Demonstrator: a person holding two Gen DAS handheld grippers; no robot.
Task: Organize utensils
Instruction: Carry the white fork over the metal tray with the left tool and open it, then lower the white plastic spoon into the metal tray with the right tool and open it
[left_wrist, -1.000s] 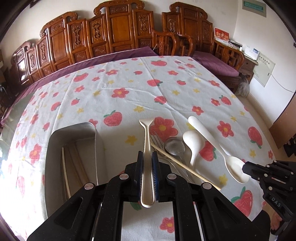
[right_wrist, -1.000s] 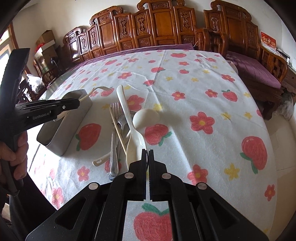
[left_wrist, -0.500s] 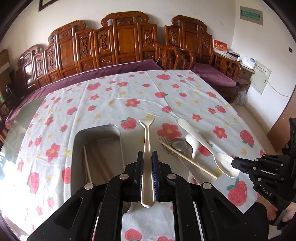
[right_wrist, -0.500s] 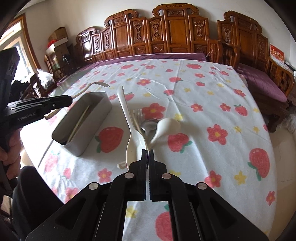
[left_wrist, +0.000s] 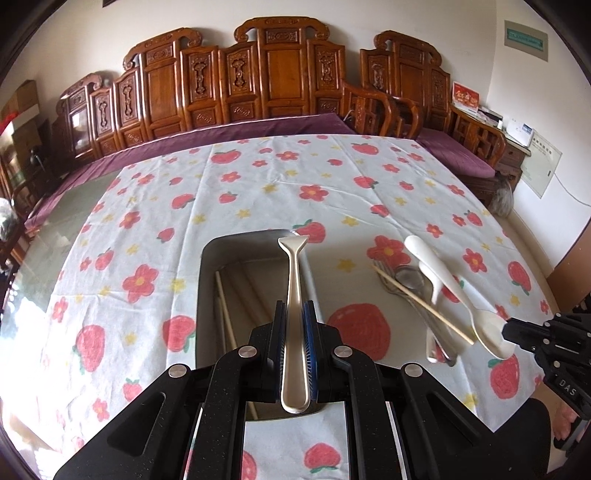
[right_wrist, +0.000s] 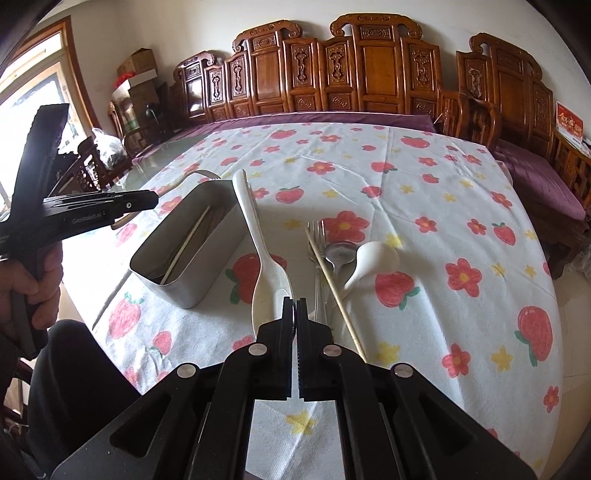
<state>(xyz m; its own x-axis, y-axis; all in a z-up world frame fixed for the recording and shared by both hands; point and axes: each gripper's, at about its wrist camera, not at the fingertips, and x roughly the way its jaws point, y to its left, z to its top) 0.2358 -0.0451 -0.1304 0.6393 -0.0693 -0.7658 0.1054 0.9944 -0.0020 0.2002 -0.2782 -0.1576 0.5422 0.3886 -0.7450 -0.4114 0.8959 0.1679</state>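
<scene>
Over the last second we have carried the left gripper (left_wrist: 294, 350) leftward from above the loose pile, and it now hangs over the metal tray (left_wrist: 255, 236). The cream spoon (left_wrist: 293, 295) it carries has moved with it. We judge the transport step nearly complete, with lowering and release remaining.

Left fingers (left_wrist: 279, 332): closed on the cream spoon at mid-handle. The handle tip points to the far side and overlaps the tray's far right corner in the left wrist view. The spoon is clear of the tray floor, as the right wrist view shows it raised above the tray's far end. A single chopstick (right_wrist: 186, 245) already lies lengthwise in the tray.

Right gripper (right_wrist: 295, 310): the fingers are closed together with only a hairline gap. They appear to pinch the bowl edge of the white rice paddle (right_wrist: 258, 258). We cannot confirm contact, as the bowl edge is hidden behind the fingertips. The paddle's handle points to the far side, toward the tray's right wall.

Remaining on the flowered worktop (right_wrist: 424, 184), right of the tray: a fork (right_wrist: 317, 251), a metal spoon (right_wrist: 338, 254), a white soup spoon (right_wrist: 373, 258) and a second chopstick (right_wrist: 332, 280), overlapping in a loose pile.
</scene>
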